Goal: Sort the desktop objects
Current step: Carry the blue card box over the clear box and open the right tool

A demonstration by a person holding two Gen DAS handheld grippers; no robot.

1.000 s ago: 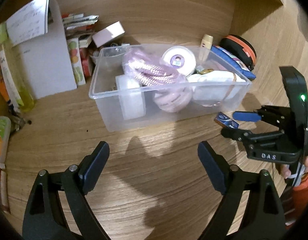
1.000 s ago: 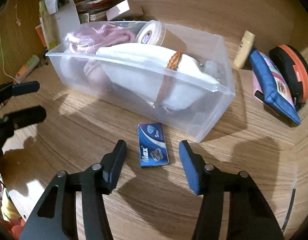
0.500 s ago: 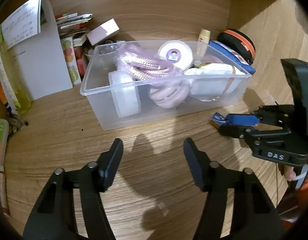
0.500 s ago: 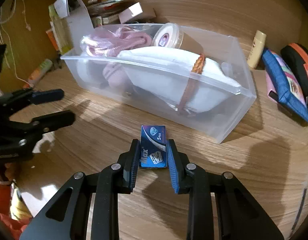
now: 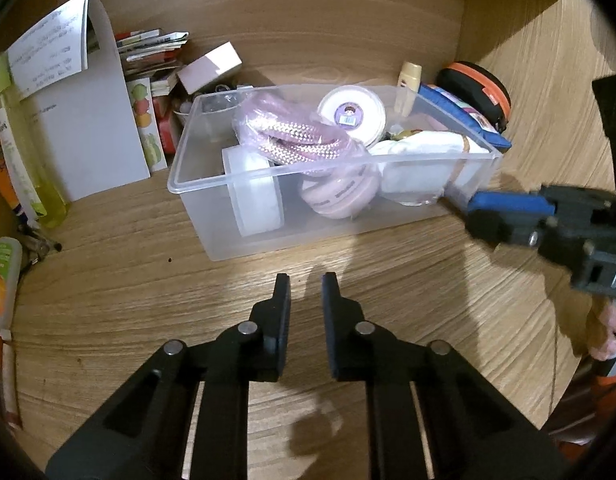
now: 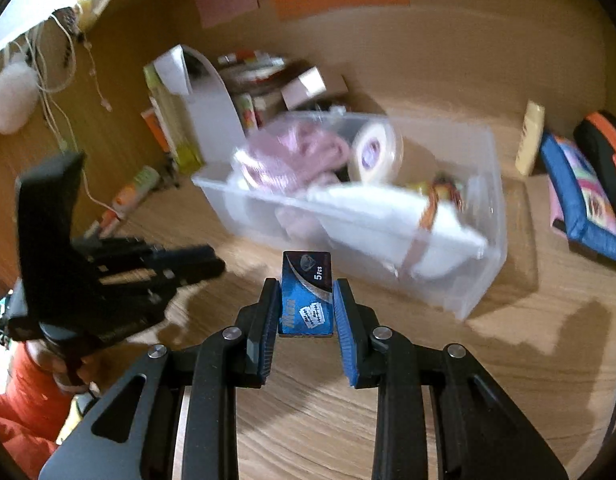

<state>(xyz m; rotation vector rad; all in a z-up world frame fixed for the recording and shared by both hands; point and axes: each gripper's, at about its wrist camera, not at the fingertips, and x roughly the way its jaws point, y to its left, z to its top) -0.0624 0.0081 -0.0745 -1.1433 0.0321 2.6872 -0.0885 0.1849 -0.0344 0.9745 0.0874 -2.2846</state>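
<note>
My right gripper (image 6: 306, 286) is shut on a small blue razor-blade pack (image 6: 306, 294), lifted off the wooden desk in front of the clear plastic bin (image 6: 482, 280). In the left wrist view that gripper (image 5: 488, 216) shows side-on by the bin's right end; the pack is hidden there. The bin (image 5: 195, 184) holds a pink cord bundle (image 5: 295, 140), a white tape roll (image 5: 350, 114), a pink round case (image 5: 338, 196) and white items. My left gripper (image 5: 305, 282) is shut on nothing, hovering over bare desk in front of the bin. It appears at the left (image 6: 211, 260) in the right wrist view.
Behind the bin stand a white folded card (image 5: 87, 120), small boxes and packets (image 5: 159, 48). A yellow-green bottle (image 5: 23, 152) and tubes lie at the left. A cream tube (image 6: 530, 138), a blue pouch (image 6: 576, 196) and a black-orange case (image 6: 604, 148) sit at the right.
The right gripper closed on the blue pack and lifted it off the desk. The left gripper's jaws went from wide open to shut, with nothing between them.
</note>
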